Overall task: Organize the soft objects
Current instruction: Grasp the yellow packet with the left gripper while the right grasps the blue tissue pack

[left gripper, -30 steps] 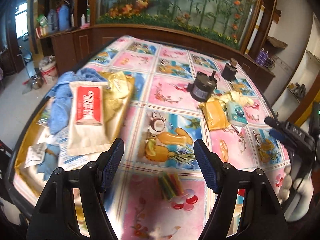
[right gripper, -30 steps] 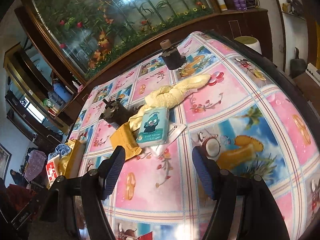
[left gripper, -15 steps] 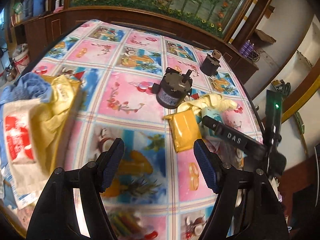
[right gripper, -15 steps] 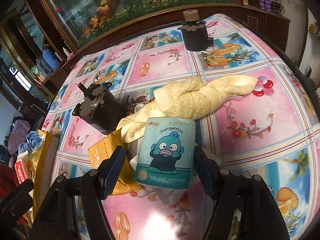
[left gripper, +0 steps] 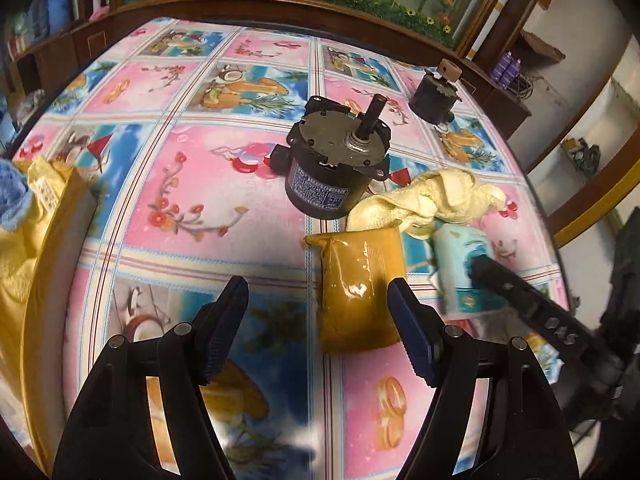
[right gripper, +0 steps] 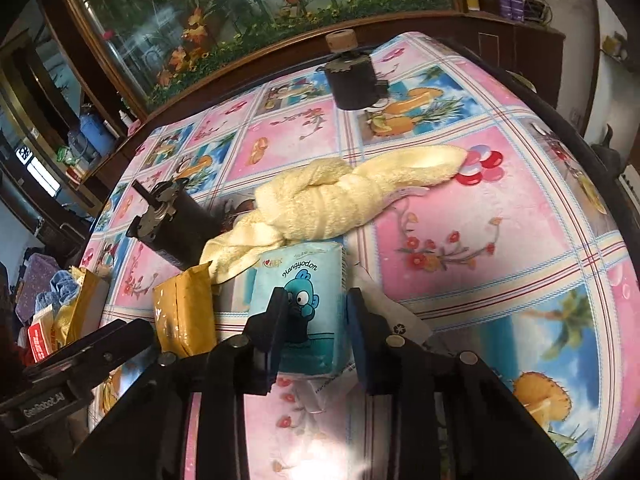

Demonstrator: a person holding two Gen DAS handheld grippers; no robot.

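A light-blue cartoon tissue pack (right gripper: 306, 292) lies on the flowered tablecloth, partly on a white plastic wrapper (right gripper: 384, 312). My right gripper (right gripper: 316, 328) is closed onto its two sides. A twisted pale-yellow towel (right gripper: 340, 200) lies just behind it, and a mustard-yellow soft pouch (right gripper: 184, 316) lies to its left. In the left wrist view the pouch (left gripper: 358, 288) lies just ahead of my open, empty left gripper (left gripper: 318, 328), near its right finger. The tissue pack (left gripper: 460, 268) and towel (left gripper: 444, 196) are to the right there, with the right gripper (left gripper: 480, 268) on the pack.
A black gear motor (left gripper: 334, 168) stands behind the pouch, and a second dark motor (left gripper: 434, 94) with a wooden cap is farther back. A yellow bin (left gripper: 48, 240) with blue cloth and packets sits at the table's left edge. A wooden cabinet with an aquarium (right gripper: 248, 12) borders the far side.
My right gripper has moved forward over the tissue pack and closed its fingers on it. My left gripper has swung right and forward from the bin toward the yellow pouch, still open.
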